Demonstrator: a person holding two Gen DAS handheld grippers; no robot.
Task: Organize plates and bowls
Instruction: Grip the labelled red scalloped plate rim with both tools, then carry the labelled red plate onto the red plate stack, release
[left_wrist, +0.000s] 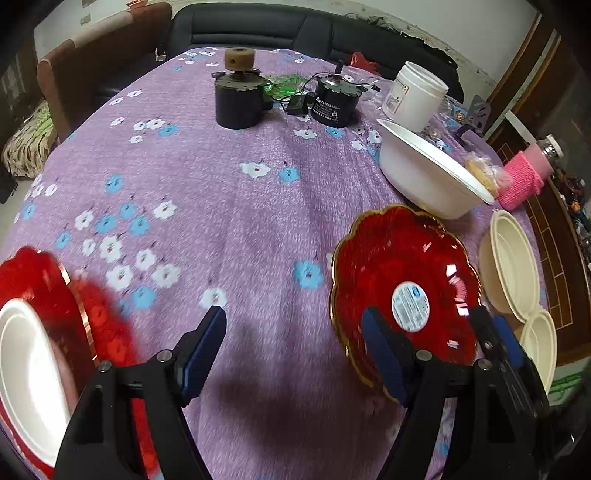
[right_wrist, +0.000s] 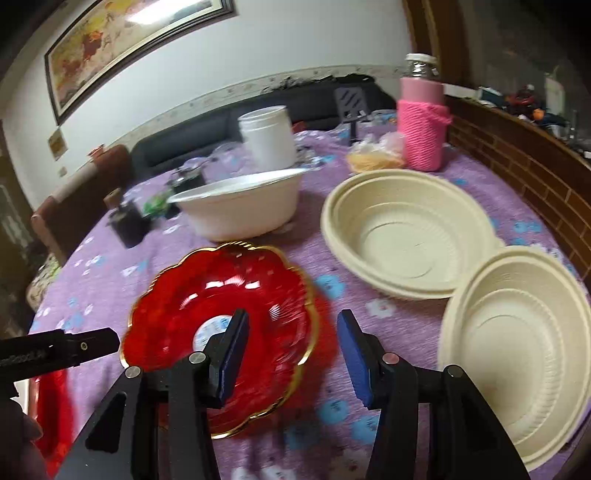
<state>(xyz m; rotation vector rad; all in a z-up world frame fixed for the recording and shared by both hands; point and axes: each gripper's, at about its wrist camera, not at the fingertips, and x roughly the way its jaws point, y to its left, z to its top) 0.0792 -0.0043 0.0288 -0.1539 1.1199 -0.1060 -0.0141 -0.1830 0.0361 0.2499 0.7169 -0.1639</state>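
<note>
A red scalloped glass plate (left_wrist: 402, 273) (right_wrist: 221, 295) with a gold rim and a round label lies on the purple flowered cloth. My right gripper (right_wrist: 293, 314) is open astride the plate's right rim, with one finger over the plate and the other outside it; its pads stand clear of the glass. My left gripper (left_wrist: 293, 312) is open over bare cloth, its right finger at the plate's near left edge. A second red plate (left_wrist: 40, 280) at the lower left holds a white dish (left_wrist: 26, 362). A white bowl (left_wrist: 424, 173) (right_wrist: 240, 210) and two cream bowls (right_wrist: 406, 232) (right_wrist: 517, 339) sit to the right.
Two dark motors (left_wrist: 240, 99) (left_wrist: 336, 99), a white jar (left_wrist: 413, 96) (right_wrist: 267, 136) and a bottle in a pink knitted sleeve (right_wrist: 423, 125) stand at the far side. A bagged snack (right_wrist: 373, 157) lies by the sleeve. A dark sofa lies beyond the table.
</note>
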